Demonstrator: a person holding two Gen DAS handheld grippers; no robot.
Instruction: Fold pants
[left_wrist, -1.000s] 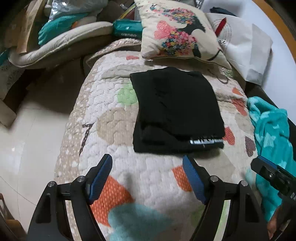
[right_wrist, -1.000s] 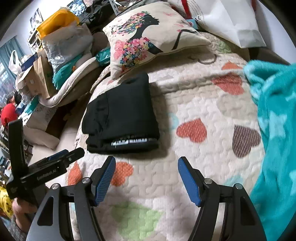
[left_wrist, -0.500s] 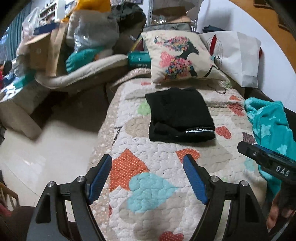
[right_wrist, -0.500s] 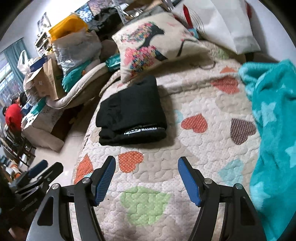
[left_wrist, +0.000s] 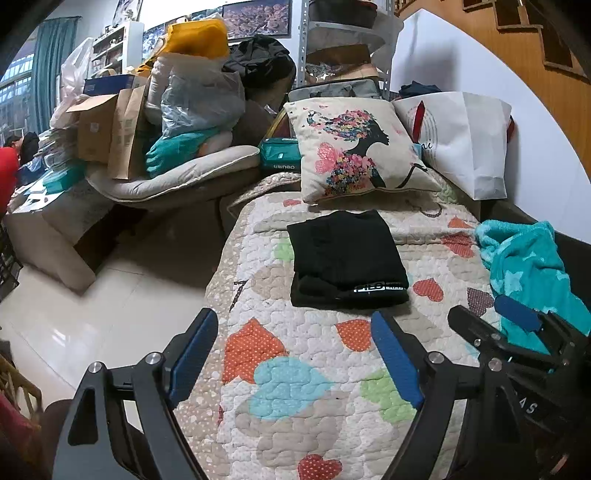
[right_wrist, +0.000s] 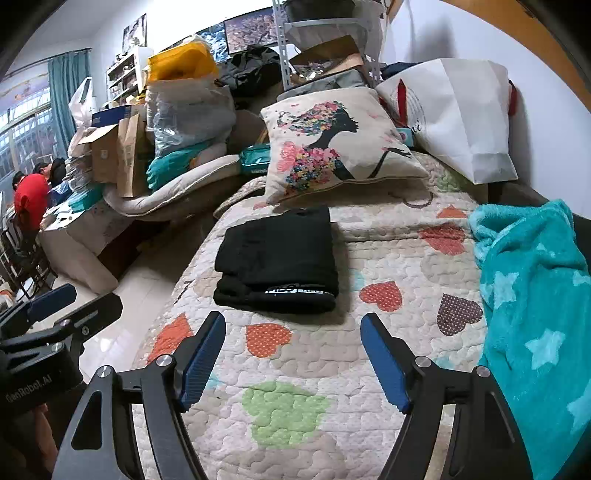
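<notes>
Now both tools tilted downward above the quilt (left_wrist: 306, 373), left tool (left_wrist: 293, 334) and right tool (right_wrist: 293, 334) spread, empty, just widened, folded pants (right_wrist: 280, 266) beyond.

A bed (left_wrist: 295, 424) under a heart-patterned quilt is carrying folded black pants (left_wrist: 347, 264), a flower-print cushion (left_wrist: 354, 147) behind them, and a teal blanket (left_wrist: 528, 266) lying at its right edge.

The black pants (left_wrist: 347, 264) are lying folded into a neat rectangle on the heart-patterned quilt (left_wrist: 295, 369), white-lettered waistband facing forward.
</notes>
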